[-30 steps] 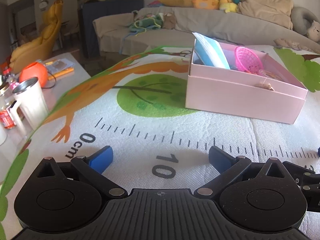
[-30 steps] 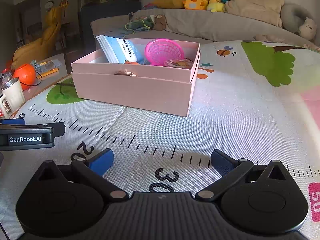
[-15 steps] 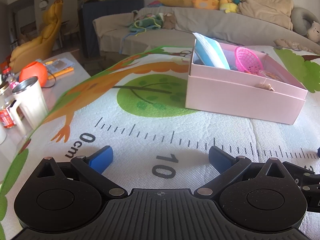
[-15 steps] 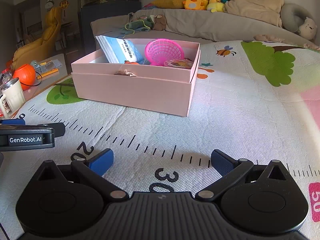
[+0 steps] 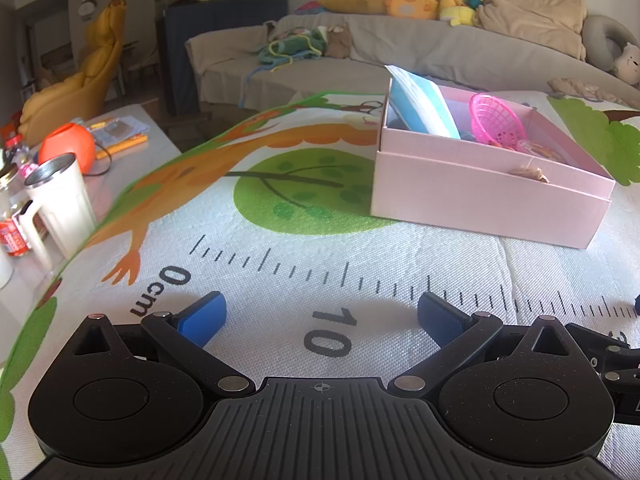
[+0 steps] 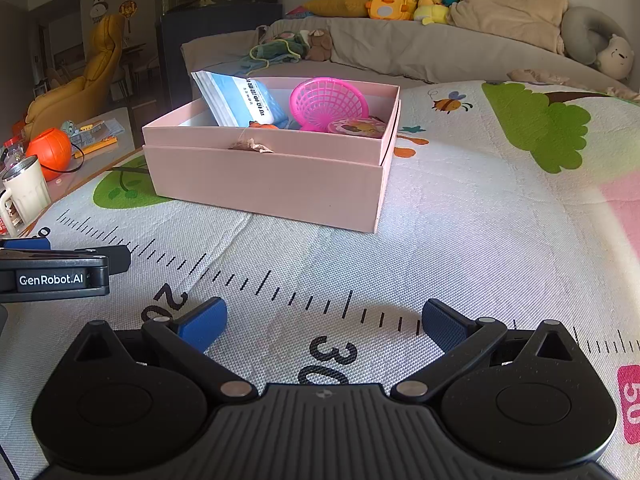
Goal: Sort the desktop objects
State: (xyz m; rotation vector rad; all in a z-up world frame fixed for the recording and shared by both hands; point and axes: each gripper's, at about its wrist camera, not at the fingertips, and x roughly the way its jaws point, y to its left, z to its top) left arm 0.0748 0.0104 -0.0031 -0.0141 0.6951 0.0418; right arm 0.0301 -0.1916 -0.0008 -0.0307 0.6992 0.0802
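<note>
A pink box [image 5: 480,204] [image 6: 272,176] stands on the printed play mat. In it are a blue-white packet [image 5: 420,104] [image 6: 240,100] leaning at the left, a pink plastic basket [image 5: 496,124] [image 6: 328,98], a round patterned item [image 6: 356,126] and a small orange thing [image 6: 262,125]. A crumpled scrap [image 6: 250,145] lies on the box's near rim. My left gripper [image 5: 322,316] is open and empty, low over the mat near the "10" mark. My right gripper [image 6: 324,318] is open and empty near the "30" mark. The left gripper's side shows in the right wrist view [image 6: 56,276].
A low side table [image 5: 132,148] at the left holds a white mug [image 5: 60,196], an orange ball [image 5: 68,144], papers and bottles. A grey sofa [image 6: 440,48] with plush toys runs behind the mat. A yellow chair [image 5: 80,92] stands at the far left.
</note>
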